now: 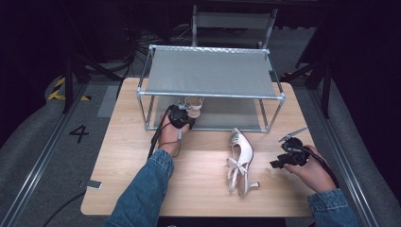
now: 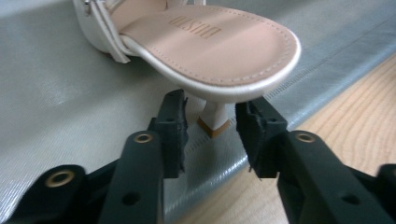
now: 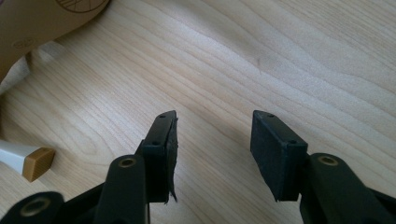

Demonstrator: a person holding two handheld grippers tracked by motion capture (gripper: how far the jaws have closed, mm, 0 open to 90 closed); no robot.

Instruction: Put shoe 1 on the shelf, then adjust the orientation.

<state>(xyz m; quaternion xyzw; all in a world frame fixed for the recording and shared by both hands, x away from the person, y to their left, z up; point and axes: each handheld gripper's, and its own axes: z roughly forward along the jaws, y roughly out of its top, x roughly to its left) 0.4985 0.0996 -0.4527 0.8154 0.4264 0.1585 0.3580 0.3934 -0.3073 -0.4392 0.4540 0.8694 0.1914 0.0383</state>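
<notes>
Your left gripper (image 2: pixel 210 133) (released) straddles the heel (image 2: pixel 213 119) of the shelved sandal (image 2: pixel 205 44); your right gripper (image 3: pixel 212 154), released, is nearer the slingback shoe (image 1: pixel 240 158).

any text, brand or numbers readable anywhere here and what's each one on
"4": a dark numeral on the grey floor left of the table.
Brand stamp on the insole of the shoe on the rack's lower shelf: upside down in the left gripper view and too faint to read surely.
Round emblem on the sole of the other shoe, in the right gripper view: cut off, unreadable.
</notes>
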